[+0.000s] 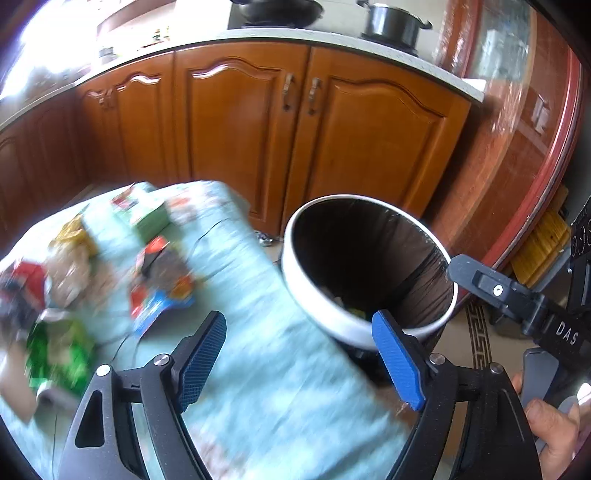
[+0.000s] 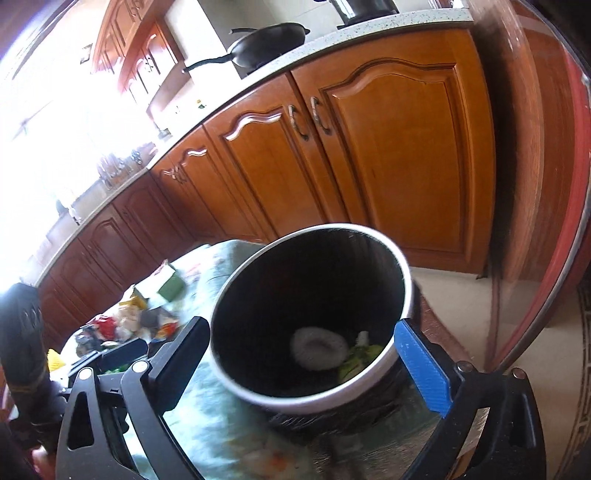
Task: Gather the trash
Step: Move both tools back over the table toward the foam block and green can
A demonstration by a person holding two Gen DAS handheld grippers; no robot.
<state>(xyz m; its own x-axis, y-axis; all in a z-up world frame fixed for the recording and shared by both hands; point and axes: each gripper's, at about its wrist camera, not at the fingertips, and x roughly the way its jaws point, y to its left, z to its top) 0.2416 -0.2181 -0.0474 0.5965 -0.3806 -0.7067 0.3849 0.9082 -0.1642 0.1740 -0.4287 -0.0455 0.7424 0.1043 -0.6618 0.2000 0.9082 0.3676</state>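
Left gripper [image 1: 299, 354]: jaws stood wide apart, nothing between the blue pads [image 1: 397, 363], hovering over the pale green tablecloth [image 1: 280, 387]. Right gripper [image 2: 306, 365]: jaws likewise spread wide and empty, framing the trash bin [image 2: 400, 291] just ahead.

Bin white-rimmed with a black liner, standing at the table's edge. Inside lay a white round wad [image 2: 319, 347] and green scraps [image 2: 360, 356].

Remaining litter sat on the cloth, left of the bin and well apart from it: blurred snack wrappers [image 1: 162, 280], a green packet [image 1: 55, 354], a green-and-white carton [image 1: 147, 214].

Behind: wooden cabinet doors [image 1: 240, 136], a black frying pan [image 2: 266, 40] and a dark pot [image 1: 395, 22] on the counter.
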